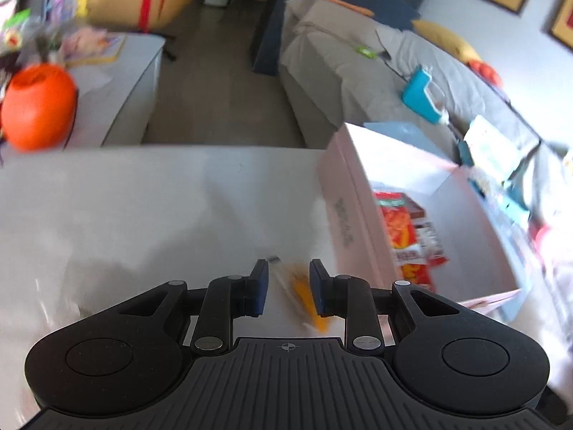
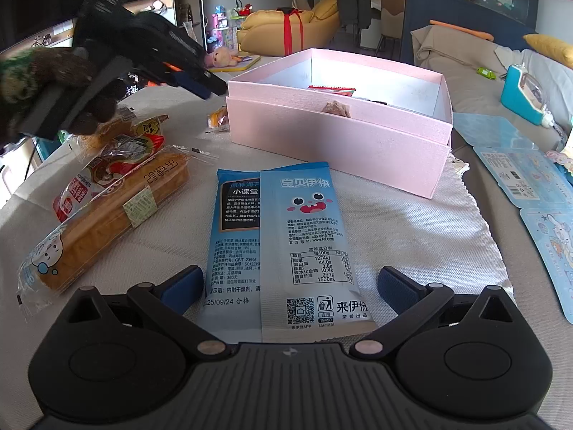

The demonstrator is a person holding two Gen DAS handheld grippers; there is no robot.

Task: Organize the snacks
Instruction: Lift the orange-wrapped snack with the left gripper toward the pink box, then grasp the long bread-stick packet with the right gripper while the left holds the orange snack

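Observation:
A pink box (image 2: 340, 143) stands open on the cloth-covered table, with red snack packets (image 1: 408, 236) inside. My left gripper (image 1: 288, 286) is open above a small orange snack in clear wrap (image 1: 304, 294) that lies on the table beside the box; from the right wrist view that gripper (image 2: 211, 87) hovers in the air above the snack (image 2: 219, 119). My right gripper (image 2: 290, 286) is open, its fingers on either side of a blue seaweed snack packet (image 2: 283, 247) lying flat. Wrapped bread loaves (image 2: 107, 208) lie at left.
Blue cartoon cards (image 2: 530, 179) lie right of the box. A teal case (image 2: 523, 96) sits on the grey sofa behind. An orange pumpkin-shaped pot (image 1: 39, 107) stands on a side table at left. The table's far edge (image 1: 161, 148) is beyond the left gripper.

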